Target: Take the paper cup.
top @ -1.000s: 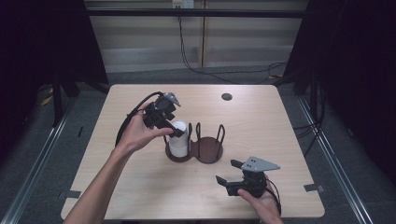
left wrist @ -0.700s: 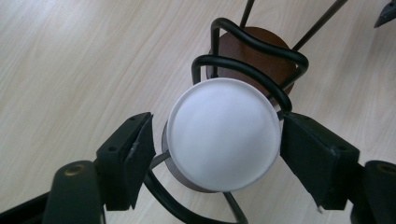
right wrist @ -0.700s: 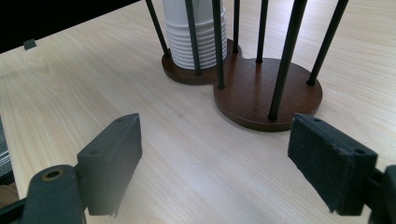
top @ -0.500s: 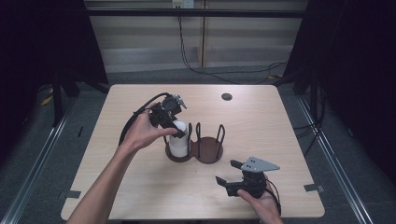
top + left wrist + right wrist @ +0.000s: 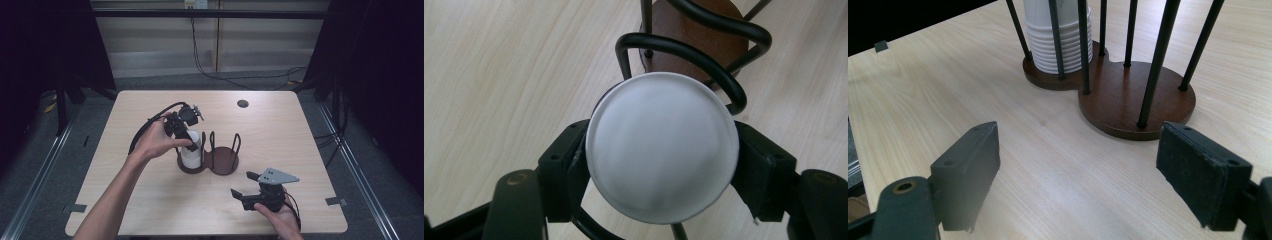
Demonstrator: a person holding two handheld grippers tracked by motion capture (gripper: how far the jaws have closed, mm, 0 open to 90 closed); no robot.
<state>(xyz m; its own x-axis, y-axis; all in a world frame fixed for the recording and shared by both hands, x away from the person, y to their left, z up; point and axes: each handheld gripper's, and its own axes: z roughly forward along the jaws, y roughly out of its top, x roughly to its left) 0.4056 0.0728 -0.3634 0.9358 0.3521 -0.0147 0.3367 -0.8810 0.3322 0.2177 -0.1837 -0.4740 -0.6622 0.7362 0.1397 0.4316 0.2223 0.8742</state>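
You are working in a lab-style recording booth, not a home or a shop. The light wooden surface (image 5: 150, 210) stands alone on a grey floor (image 5: 45, 165), with black curtains (image 5: 380, 75) hung down both sides and darkness behind them. Metal rails (image 5: 357, 170) run along the floor on either side of it. Cables (image 5: 210, 65) trail from a socket (image 5: 196, 4) on the pale panelled back wall (image 5: 150, 47). Black tape marks (image 5: 75, 208) sit at the surface's edges, and a round grommet (image 5: 243, 103) is set into its top.
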